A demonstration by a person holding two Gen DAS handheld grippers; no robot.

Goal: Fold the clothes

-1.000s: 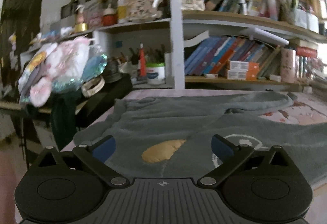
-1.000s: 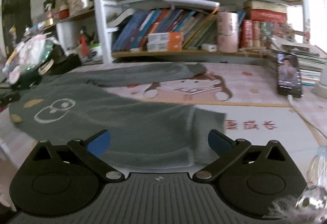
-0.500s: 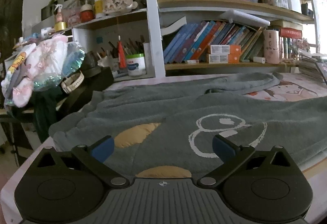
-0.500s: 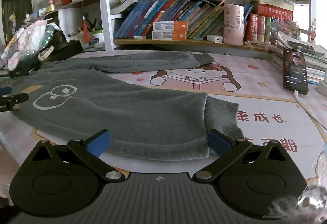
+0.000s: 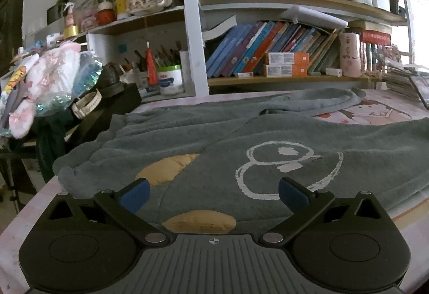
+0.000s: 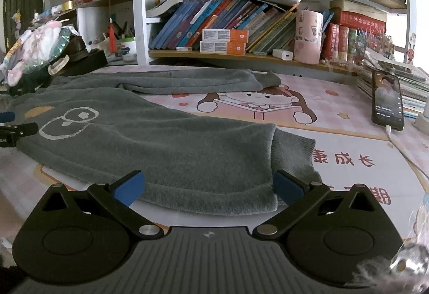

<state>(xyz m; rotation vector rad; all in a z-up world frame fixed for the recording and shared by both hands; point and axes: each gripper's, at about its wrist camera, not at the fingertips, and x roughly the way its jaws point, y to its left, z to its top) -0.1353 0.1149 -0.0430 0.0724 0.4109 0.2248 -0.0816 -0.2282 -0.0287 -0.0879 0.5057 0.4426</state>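
A grey fleece sweater with a white outline print and yellow patches lies spread on the pink cartoon table mat. My left gripper is open and empty, low over the sweater's near edge by a yellow patch. My right gripper is open and empty, just short of the sweater's hem, with the ribbed cuff to the right. One sleeve lies stretched along the back. The left gripper's fingertip shows at the far left of the right wrist view.
A bookshelf full of books stands behind the table. A phone with its cable leans at the right by a stack of magazines. A pile of bags and clothes sits off the table's left end.
Both grippers have come down and closer to the sweater's near edge. The left view has swung right, bringing the white print in front. Both grippers stay open.
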